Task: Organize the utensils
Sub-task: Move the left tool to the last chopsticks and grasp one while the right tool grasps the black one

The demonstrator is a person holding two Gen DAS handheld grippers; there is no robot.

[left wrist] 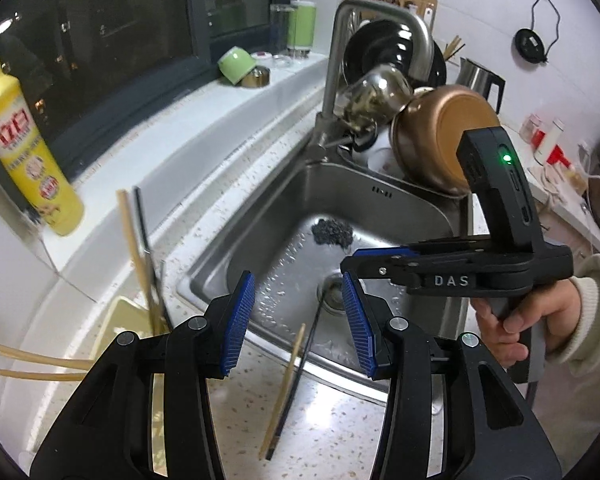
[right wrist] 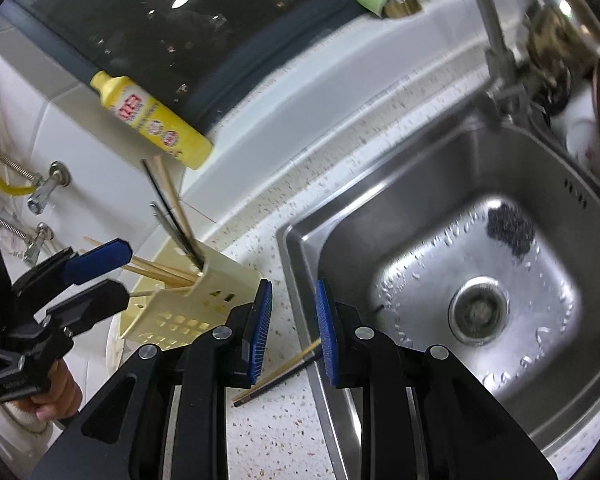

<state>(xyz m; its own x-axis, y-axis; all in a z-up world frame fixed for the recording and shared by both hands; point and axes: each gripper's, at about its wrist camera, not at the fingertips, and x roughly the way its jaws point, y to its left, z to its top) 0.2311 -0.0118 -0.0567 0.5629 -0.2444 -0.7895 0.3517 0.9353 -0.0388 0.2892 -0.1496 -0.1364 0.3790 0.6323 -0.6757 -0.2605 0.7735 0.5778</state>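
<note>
A wooden chopstick (left wrist: 284, 384) and a black chopstick (left wrist: 298, 376) lie across the sink's front rim, tips over the basin; they also show in the right wrist view (right wrist: 278, 376). A cream utensil holder (right wrist: 188, 300) on the counter holds several chopsticks (right wrist: 172, 208); in the left wrist view its chopsticks (left wrist: 140, 248) stand at left. My left gripper (left wrist: 296, 320) is open and empty above the loose pair. My right gripper (right wrist: 294, 328) is open and empty over the same pair; it shows from the side in the left wrist view (left wrist: 350, 268).
A steel sink (left wrist: 380, 216) with a drain (right wrist: 478, 310) and a dark scrubber (right wrist: 510, 228). A faucet (left wrist: 340, 60) and stacked pots (left wrist: 440, 136) stand behind. A yellow detergent bottle (left wrist: 24, 156) stands on the window ledge. Speckled counter (right wrist: 260, 440) lies in front.
</note>
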